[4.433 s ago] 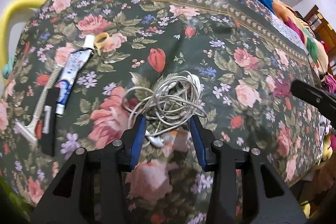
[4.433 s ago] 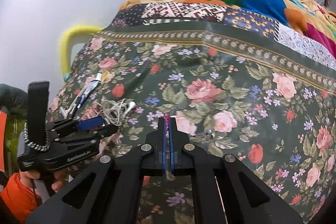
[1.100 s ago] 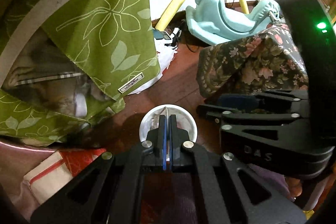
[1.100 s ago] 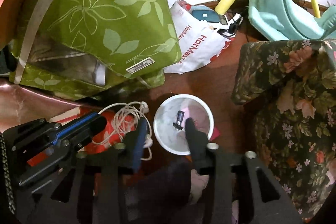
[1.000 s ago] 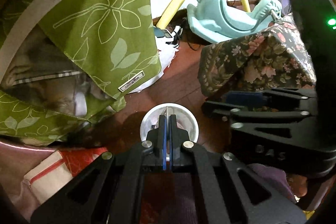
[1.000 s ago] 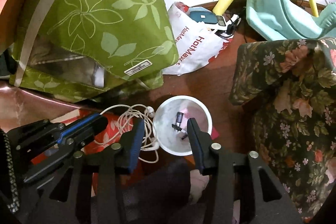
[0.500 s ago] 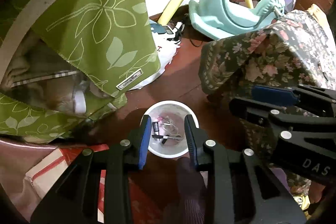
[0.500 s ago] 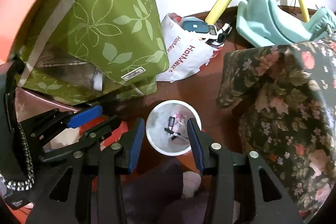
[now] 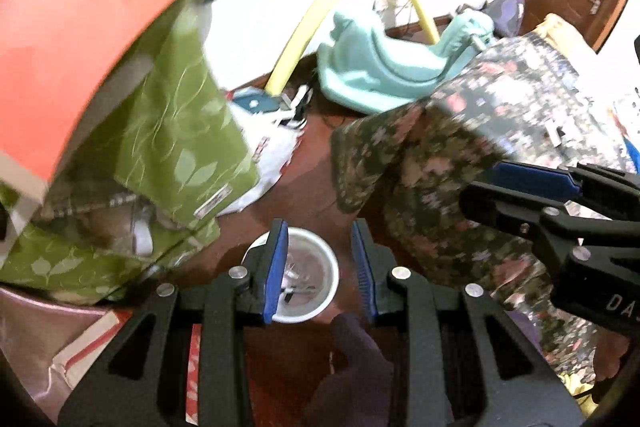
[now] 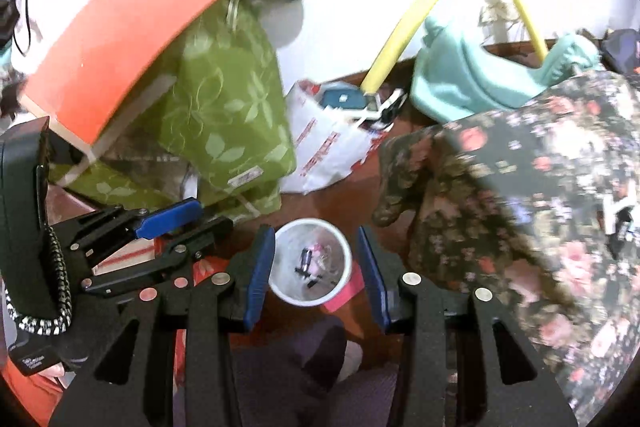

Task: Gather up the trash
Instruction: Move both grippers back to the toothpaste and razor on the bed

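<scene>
On the brown floor (image 10: 340,195), between the green leaf-print bag (image 10: 236,115) and the floral bedspread (image 10: 540,195), sits the white trash bin (image 10: 310,297); we see it from above in both wrist views. Left gripper (image 9: 320,267) hangs over the bin (image 9: 332,267), blue-padded fingers (image 9: 277,267) spread apart, gripping nothing; the left finger overlaps the bin's left rim in view, the right finger sits just past its right rim. Right gripper (image 10: 316,269) is likewise above the bin, fingers (image 10: 258,267) apart and empty, bracketing the bin on both sides in view. Inside the bin we make out small trash (image 10: 308,263): a dark cylindrical piece, something pink, thin pale strands; too blurred for more. From the right wrist the left gripper (image 10: 180,227) shows at the left, beside the bin and over a red-and-white box (image 10: 128,255). From the left wrist the right gripper (image 9: 516,187) shows at the right, over the bedspread (image 9: 460,155) edge. Behind the bin, near the wall: a white plastic bag with red print (image 10: 328,151), a yellow hoop (image 10: 404,27) and a teal plastic ride-on toy (image 10: 480,83). An orange-red panel (image 10: 132,15) lies on top of the green bag. Both frames are motion-blurred, the bedspread most.
</scene>
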The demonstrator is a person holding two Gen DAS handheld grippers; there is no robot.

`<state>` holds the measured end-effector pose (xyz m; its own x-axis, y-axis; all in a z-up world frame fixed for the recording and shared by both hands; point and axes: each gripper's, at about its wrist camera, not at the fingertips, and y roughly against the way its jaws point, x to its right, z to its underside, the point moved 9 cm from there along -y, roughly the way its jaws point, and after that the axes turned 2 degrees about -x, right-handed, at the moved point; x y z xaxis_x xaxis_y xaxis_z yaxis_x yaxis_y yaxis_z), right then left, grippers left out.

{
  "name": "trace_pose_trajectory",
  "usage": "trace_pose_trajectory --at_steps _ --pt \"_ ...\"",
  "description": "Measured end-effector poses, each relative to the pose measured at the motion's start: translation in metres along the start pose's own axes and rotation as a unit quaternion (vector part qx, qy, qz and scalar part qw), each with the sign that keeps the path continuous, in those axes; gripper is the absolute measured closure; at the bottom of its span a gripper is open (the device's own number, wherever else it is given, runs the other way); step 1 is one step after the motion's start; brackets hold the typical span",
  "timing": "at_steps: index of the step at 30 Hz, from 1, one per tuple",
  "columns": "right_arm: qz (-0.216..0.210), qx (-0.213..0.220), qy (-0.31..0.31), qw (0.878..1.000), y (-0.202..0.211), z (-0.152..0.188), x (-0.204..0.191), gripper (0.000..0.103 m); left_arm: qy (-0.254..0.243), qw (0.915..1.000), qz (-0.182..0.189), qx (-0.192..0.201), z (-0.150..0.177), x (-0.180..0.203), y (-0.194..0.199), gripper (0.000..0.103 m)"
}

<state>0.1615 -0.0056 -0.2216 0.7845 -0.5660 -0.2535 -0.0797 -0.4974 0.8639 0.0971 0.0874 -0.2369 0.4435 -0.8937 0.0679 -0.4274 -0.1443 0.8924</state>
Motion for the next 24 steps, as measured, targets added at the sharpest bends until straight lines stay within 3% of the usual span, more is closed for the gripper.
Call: trace_pose_trajectory --at_steps 10,15,24 --pt "0.053 0.082 -0.056 0.994 0.079 -0.010 0.073 0.064 -0.058 0.9955 0.048 0.059 -0.055 0.086 0.025 0.067" --pt "0.084 0.104 -0.105 0.985 0.107 -0.005 0.135 0.064 -0.091 0.9911 0.076 0.060 -0.078 0.139 0.016 0.067" --pt "0.126 0.103 -0.196 0.967 0.127 0.024 0.246 0.064 -0.156 0.9798 0.118 0.040 -0.100 0.245 -0.022 0.067"
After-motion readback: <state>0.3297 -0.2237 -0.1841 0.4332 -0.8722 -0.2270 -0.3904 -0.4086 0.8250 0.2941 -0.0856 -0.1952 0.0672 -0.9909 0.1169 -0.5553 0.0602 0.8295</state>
